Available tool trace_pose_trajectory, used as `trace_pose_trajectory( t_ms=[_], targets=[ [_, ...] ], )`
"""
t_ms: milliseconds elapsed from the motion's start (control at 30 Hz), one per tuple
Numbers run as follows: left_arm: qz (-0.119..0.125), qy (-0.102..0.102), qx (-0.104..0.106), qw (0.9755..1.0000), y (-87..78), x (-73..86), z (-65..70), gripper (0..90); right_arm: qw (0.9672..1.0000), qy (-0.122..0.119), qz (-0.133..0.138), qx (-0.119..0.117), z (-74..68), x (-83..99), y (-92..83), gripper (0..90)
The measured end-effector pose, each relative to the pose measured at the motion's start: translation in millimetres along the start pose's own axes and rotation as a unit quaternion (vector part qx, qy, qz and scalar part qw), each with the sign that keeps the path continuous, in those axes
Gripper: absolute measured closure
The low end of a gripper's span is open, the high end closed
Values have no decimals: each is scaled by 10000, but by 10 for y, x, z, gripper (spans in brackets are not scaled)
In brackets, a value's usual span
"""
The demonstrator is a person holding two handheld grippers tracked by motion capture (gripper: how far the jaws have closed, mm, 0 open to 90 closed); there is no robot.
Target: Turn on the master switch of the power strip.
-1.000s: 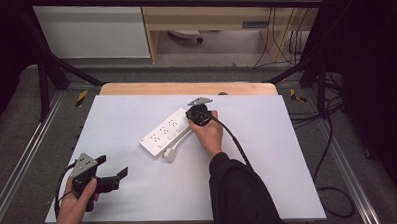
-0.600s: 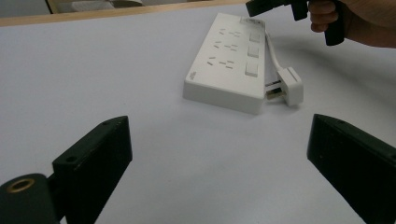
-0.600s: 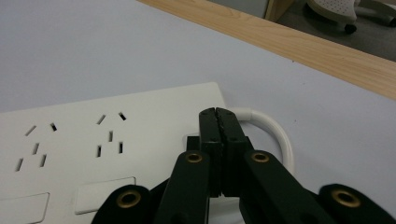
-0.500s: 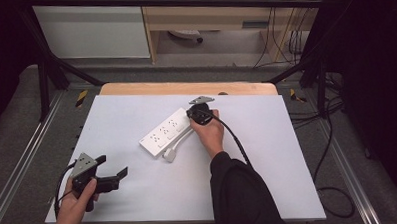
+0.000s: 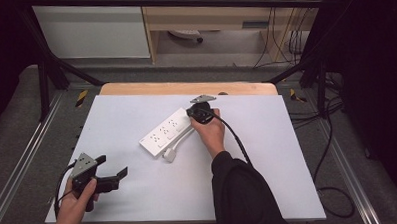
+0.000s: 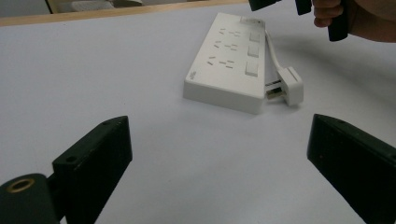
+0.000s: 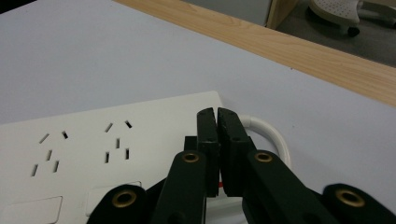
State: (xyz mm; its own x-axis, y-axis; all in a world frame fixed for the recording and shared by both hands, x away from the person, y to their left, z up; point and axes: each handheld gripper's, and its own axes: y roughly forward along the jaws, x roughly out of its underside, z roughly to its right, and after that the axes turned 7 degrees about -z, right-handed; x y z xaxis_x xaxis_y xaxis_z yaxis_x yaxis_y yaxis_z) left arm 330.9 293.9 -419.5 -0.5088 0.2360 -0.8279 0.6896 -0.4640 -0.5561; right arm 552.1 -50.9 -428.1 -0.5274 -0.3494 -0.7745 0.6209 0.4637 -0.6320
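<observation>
A white power strip [image 5: 166, 132] lies at an angle in the middle of the white table, its white cable and plug [image 5: 170, 153] folded along its near side. My right gripper [image 5: 198, 112] is over the strip's far end, jaws shut together with nothing between them; in the right gripper view the fingertips [image 7: 217, 122] press down onto the strip [image 7: 93, 140] near its switches, beside the cable loop [image 7: 270, 132]. My left gripper [image 5: 108, 171] rests open near the table's front left corner. Its view shows the strip [image 6: 231, 65] and plug [image 6: 290, 86] well ahead of the wide-open jaws.
The white tabletop [image 5: 268, 154] has a wooden strip [image 5: 185, 88] along its far edge. Metal rails run along both sides of the table. A white cabinet [image 5: 91, 30] and wooden shelving stand behind, with cables on the floor at the right.
</observation>
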Motion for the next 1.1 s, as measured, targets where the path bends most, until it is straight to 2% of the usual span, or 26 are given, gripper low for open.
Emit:
trace_pose_trajectory(
  t_ms=[233, 300, 633, 933, 967, 1000, 1067, 1100],
  targets=[
    [-15, 14, 2, 10000, 1, 0, 3, 65, 9999, 87, 92, -35, 10, -22, -64, 824],
    [-13, 14, 2, 10000, 0, 0, 4, 65, 9998, 161, 119, -67, 16, -32, -99, 759],
    [-18, 10, 2, 10000, 4, 1, 6, 65, 9997, 178, 153, -102, 41, -57, -194, 691],
    [-18, 9, 5, 10000, 5, 2, 6, 65, 9996, 230, 151, -94, 56, -75, -244, 595],
    [-23, 9, 9, 10000, 5, 2, 6, 65, 9995, 265, 142, -84, 63, -82, -258, 547],
    [-22, 9, 10, 10000, 5, 2, 6, 65, 9995, 265, 142, -84, 63, -82, -258, 547],
    [-25, 8, 10, 10000, 6, 2, 6, 65, 9993, 332, 133, -84, 72, -88, -268, 491],
    [-25, 8, 10, 10000, 6, 2, 6, 65, 9991, 409, 108, -67, 87, -94, -276, 417]
  ],
)
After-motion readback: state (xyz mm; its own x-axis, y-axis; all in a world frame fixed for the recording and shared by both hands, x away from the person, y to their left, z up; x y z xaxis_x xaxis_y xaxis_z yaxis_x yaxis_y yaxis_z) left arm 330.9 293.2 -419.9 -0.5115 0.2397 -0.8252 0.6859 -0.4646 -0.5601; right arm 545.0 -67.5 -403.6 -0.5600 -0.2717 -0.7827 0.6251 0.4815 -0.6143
